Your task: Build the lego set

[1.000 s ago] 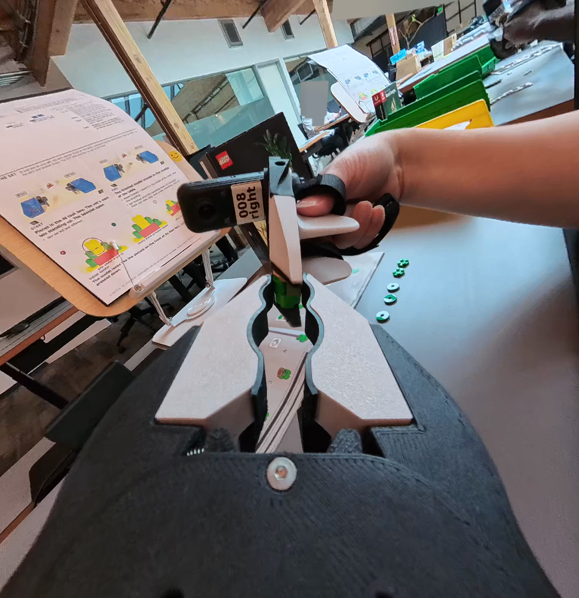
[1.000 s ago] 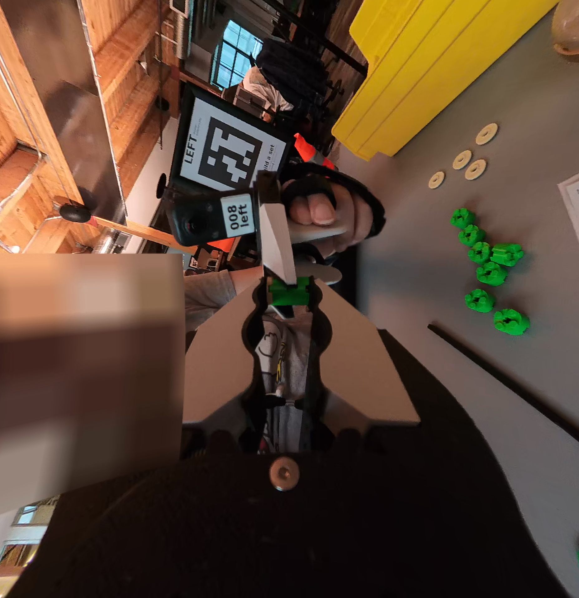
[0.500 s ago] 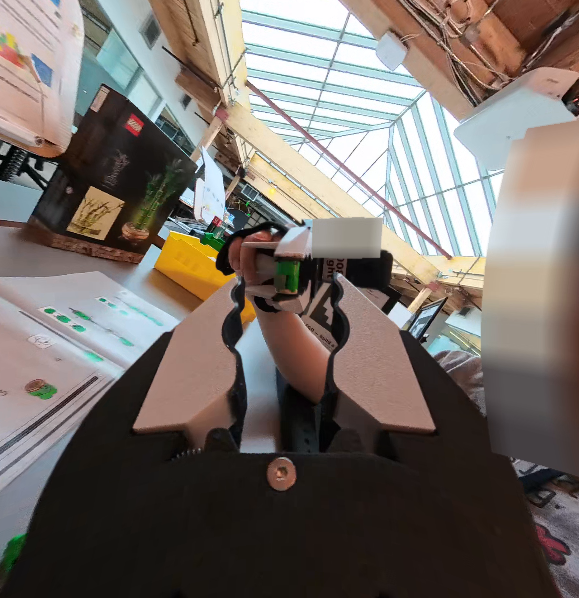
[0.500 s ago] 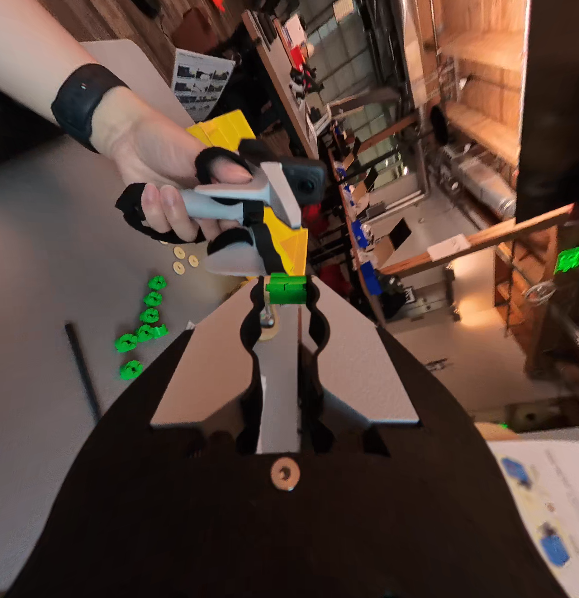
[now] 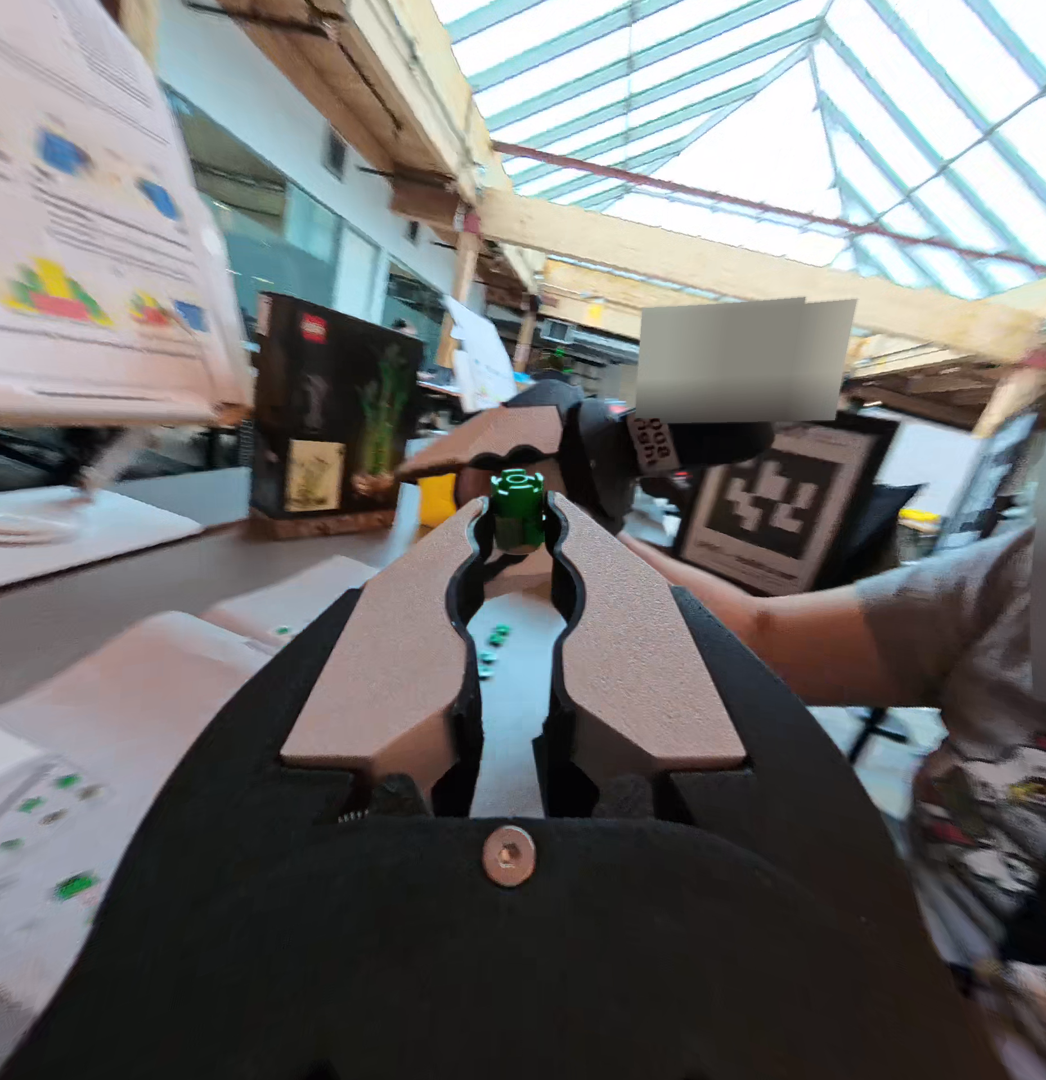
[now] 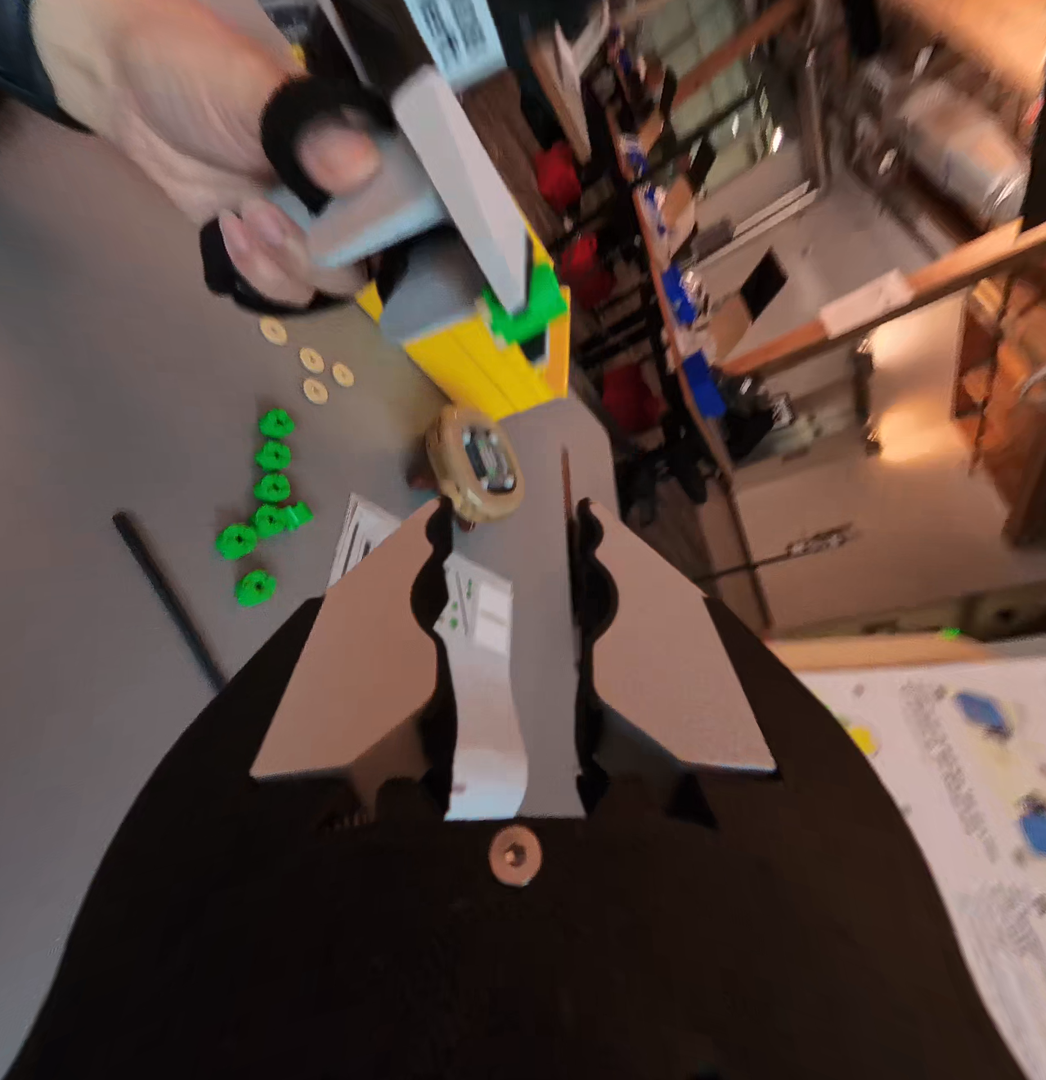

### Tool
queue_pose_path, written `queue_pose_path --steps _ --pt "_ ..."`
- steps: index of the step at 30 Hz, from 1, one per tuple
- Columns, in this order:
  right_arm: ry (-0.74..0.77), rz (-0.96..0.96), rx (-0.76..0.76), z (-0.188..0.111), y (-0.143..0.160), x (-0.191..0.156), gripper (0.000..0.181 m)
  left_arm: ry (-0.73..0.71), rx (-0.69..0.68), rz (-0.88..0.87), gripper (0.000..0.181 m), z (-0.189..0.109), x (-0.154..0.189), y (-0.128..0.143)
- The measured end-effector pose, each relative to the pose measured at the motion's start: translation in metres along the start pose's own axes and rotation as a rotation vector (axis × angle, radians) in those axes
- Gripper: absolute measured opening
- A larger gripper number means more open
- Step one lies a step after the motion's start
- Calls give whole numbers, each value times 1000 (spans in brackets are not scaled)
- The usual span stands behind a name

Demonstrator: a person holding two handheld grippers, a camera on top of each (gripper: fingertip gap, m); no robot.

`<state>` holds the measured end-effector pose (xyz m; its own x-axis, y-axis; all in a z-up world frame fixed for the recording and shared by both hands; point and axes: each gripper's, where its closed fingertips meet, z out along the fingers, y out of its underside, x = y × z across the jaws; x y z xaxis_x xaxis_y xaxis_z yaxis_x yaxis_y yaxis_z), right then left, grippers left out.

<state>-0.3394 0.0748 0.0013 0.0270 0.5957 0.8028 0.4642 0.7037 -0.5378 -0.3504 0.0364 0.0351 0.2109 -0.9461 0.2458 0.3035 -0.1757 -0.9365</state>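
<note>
My left gripper [image 5: 516,507] is shut on a small green round Lego stack [image 5: 515,517] and holds it up above the grey table [image 6: 99,409]. In the right wrist view the same left gripper [image 6: 503,310] shows at upper left with the green stack [image 6: 535,312] at its tips. My right gripper [image 6: 511,517] is open and empty, its jaws well apart. It stands just behind the stack in the left wrist view, where one of its fingers [image 5: 485,435] shows side-on. Several loose green pieces [image 6: 269,502] lie on the table.
Tan discs [image 6: 313,365], a black rod [image 6: 164,596], a tan round base piece [image 6: 479,473] and an open booklet [image 6: 479,608] lie on the table. A yellow bin [image 6: 479,368] is behind them. A Lego box [image 5: 333,421] and an instruction sheet on a stand [image 5: 82,234] are at left. There is about 5 cm between the tips of the two grippers. The black rod [image 6: 164,596] lies around 15 cm away from my right fingertips.
My right gripper has opened, let go of the green stack and pulled back from it. My left gripper has kept the stack and tilted down toward level.
</note>
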Motion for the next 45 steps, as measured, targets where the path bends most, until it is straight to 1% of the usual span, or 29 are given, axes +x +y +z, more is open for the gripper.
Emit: queue_pose_path --steps 2,4,5,7,8,9,10,11,12,14,15,17,18,20,23,25,28,31,35,37,45 --pt "-7 147 -60 -10 24 11 40 -144 -30 100 14 -7 -19 0" --pt "-3 379 -55 -24 41 28 40 -263 -86 204 14 -10 -33 6" --pt "-4 510 -45 -32 47 37 40 -289 -125 248 14 -9 -36 12" --pt "-66 754 24 -47 49 47 43 -296 -202 301 15 -1 -36 26" --pt "-105 851 81 -53 45 51 46 -276 -231 311 14 4 -32 34" --pt "-139 930 133 -59 40 55 42 -251 -259 310 14 9 -28 41" --pt "-194 989 160 -63 34 54 32 -240 -288 309 14 12 -27 48" --pt "-257 1025 160 -66 29 49 27 -242 -316 315 14 15 -27 55" --pt "-317 1037 134 -66 25 40 27 -250 -342 327 14 16 -29 60" --pt "-400 978 43 -63 20 21 26 -273 -397 368 15 16 -33 69" --pt "-414 920 -11 -60 19 12 25 -289 -429 397 15 16 -36 73" --pt "-390 818 -100 -49 18 2 21 -342 -480 471 15 14 -42 78" --pt "-390 805 -128 -43 16 -2 20 -374 -508 519 15 13 -46 80" --pt "-442 856 -176 -31 9 -15 20 -429 -561 615 15 12 -51 84" --pt "-424 928 -243 -13 11 -22 21 -470 -600 704 15 12 -54 87" --pt "-418 980 -256 -3 11 -25 21 -479 -614 722 15 12 -54 89" --pt "-415 1007 -312 6 17 -34 27 -494 -626 733 15 11 -56 89" --pt "-414 1021 -320 12 17 -37 21 -486 -623 729 15 12 -54 89" --pt "-416 999 -365 13 22 -42 20 -487 -627 734 15 12 -53 89" --pt "-427 1006 -355 13 19 -43 14 -491 -629 736 15 12 -54 88" --pt "-430 1003 -394 12 22 -46 14 -485 -628 730 15 13 -53 91"
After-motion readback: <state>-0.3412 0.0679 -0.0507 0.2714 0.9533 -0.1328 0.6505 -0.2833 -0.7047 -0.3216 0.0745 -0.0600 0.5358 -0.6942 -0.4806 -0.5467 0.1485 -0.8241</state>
